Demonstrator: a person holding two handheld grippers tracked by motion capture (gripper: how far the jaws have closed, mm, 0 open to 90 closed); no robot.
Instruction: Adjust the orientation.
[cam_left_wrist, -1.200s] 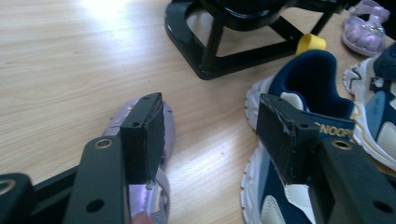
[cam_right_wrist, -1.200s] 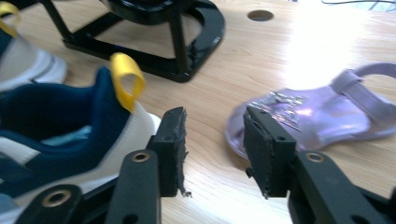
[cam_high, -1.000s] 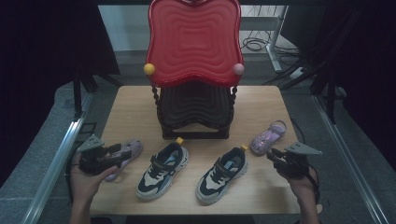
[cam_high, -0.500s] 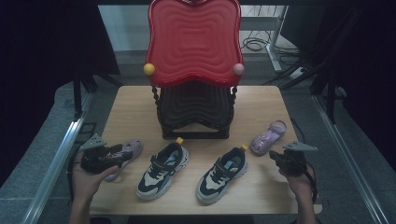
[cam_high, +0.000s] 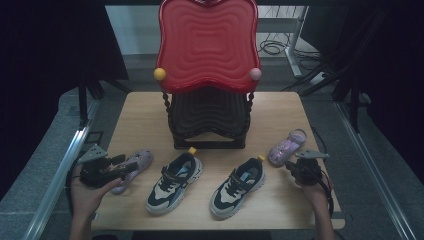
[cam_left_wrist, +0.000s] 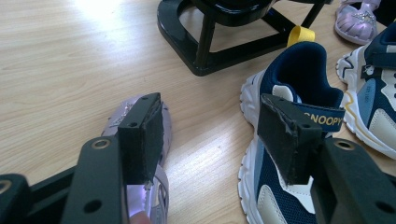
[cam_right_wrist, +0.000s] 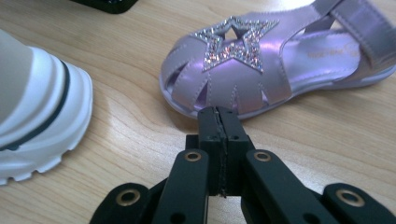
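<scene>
Two purple sandals are lying at opposite table ends: the left gripper (cam_left_wrist: 210, 140), jaws standing apart, is straddling the left sandal (cam_left_wrist: 156, 140), while the right gripper (cam_right_wrist: 218, 116), jaws pressed together empty, is pointing at the right sandal (cam_right_wrist: 261, 70).

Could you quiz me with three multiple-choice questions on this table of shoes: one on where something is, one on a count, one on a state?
1. Where does the black rack stand?
A. behind the shoes, mid-table
B. on the floor
C. at the front edge

2. How many shoes lie on the table?
A. two
B. four
C. six

3. How are the jaws of the right hand-held gripper?
A. wide open
B. shut together, empty
C. clamped on a sneaker

Answers: 1 A, it stands past the shoe row in the high view. 2 B, two sneakers and two purple sandals. 3 B, the right gripper view shows the pads touching with nothing between.
</scene>
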